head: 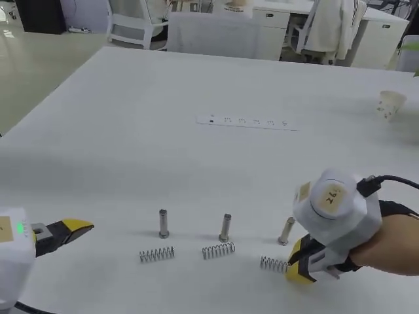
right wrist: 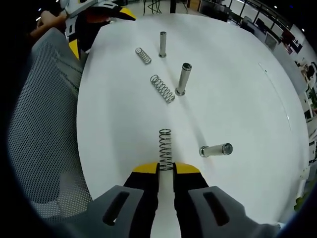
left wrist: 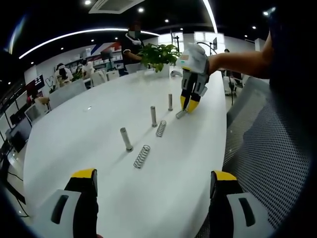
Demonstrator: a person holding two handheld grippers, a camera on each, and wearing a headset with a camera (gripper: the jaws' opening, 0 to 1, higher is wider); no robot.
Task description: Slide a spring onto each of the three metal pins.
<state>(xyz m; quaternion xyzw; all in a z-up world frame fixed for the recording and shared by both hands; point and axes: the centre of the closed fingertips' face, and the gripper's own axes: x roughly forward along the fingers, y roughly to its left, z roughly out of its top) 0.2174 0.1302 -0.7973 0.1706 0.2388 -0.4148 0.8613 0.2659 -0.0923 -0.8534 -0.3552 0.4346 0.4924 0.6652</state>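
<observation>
Workbench seen from the head view, items listed from left to right. The white table [head: 196, 157] carries three pins and three springs in two rows along its near edge.

At the lower left, the left gripper [left wrist: 154, 176] hovers over the table edge. In the left gripper view its yellow-tipped jaws stand wide apart and hold no object, and they point along the row of pins.

The left pin [head: 163, 224] stands upright on its flanged base. The left spring [head: 157, 254] lies on its side just in front of it, apart from the base.

The middle pin [head: 225, 227] is also upright. The middle spring [head: 218, 250] lies flat just in front of it, with one end close to the pin's base.

The right pin [head: 287, 231] stands on its base just behind the right gripper [right wrist: 166, 171]. The right spring [head: 273, 263] lies on the table in front of this pin. In the right gripper view the jaws are drawn narrow and pinch the near end of the spring, and the rest of its coil points away along the table. A hand [head: 393, 245] holds this gripper.

Farther back, a white power strip [head: 247, 122] lies flat at mid-table. A paper cup [head: 391, 103] sits near the far right edge.
</observation>
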